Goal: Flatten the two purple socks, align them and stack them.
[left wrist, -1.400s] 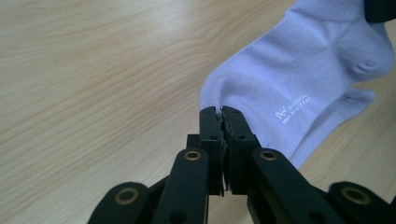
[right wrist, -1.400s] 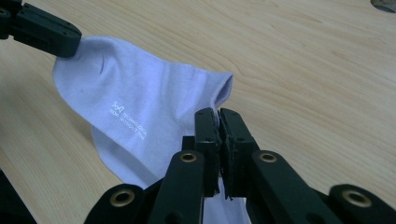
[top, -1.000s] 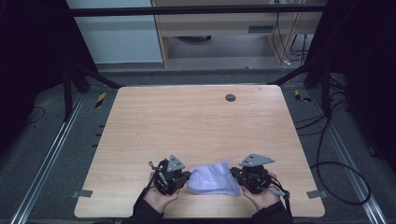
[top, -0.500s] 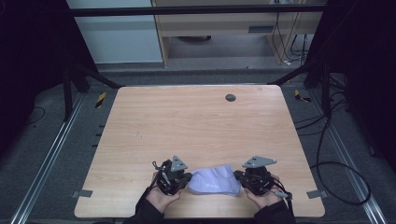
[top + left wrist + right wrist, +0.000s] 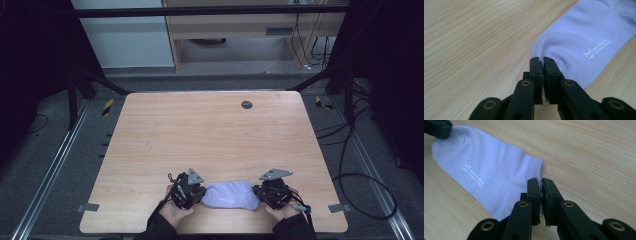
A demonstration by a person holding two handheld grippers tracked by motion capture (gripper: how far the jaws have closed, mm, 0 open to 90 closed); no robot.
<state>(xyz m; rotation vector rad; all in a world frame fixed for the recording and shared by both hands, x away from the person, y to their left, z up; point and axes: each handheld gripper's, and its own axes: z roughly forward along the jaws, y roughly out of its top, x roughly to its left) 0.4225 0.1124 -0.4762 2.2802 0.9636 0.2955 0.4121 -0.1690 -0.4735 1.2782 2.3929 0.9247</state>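
A pale lilac sock (image 5: 230, 195) with small white lettering lies flat on the wooden table (image 5: 210, 135) near its front edge. My left gripper (image 5: 202, 194) is at the sock's left end and my right gripper (image 5: 256, 195) at its right end. In the left gripper view the jaws (image 5: 542, 60) stand a thin slit apart with the sock's rounded end (image 5: 579, 37) at their tips. In the right gripper view the jaws (image 5: 541, 181) are likewise barely parted over the sock's cuff edge (image 5: 486, 170). Both pairs of jaws have just been opening. The left gripper's tip (image 5: 436, 128) touches the sock's far end.
A small dark round grommet (image 5: 246, 104) sits near the table's far edge. Bare wood stretches beyond the sock. Black cables (image 5: 360, 185) loop on the floor to the right. A cabinet (image 5: 240, 30) stands behind the table.
Both hands have sunk slightly toward the front edge. The sock, bunched and lifted before, now lies flatter and stretched between the grippers.
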